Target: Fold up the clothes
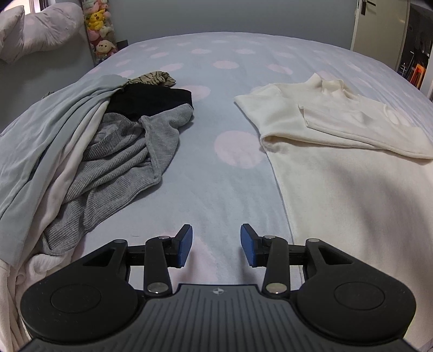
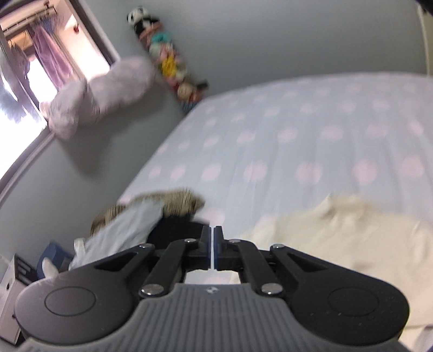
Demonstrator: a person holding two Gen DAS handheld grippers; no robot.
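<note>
Cream top point(image 1: 338, 162) spread flat on bed point(image 1: 224, 176), right side, one sleeve laid across chest: prob. mid-fold. Unsorted pile point(image 1: 89, 151) (grey knit, black, pale blue) toward left edge, waiting. Left gripper point(image 1: 216, 245) over bare sheet btwn the two, fingers part-open, holding nothing. Right gripper point(image 2: 212, 247) fingers clenched tight, empty, above bed; view blurred.

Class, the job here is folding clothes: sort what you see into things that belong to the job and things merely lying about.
Belongs to the job:
cream top, spread flat
grey ribbed garment
black garment
pale blue garment
striped garment

Just lying about:
plush toys
pillow
door
</note>
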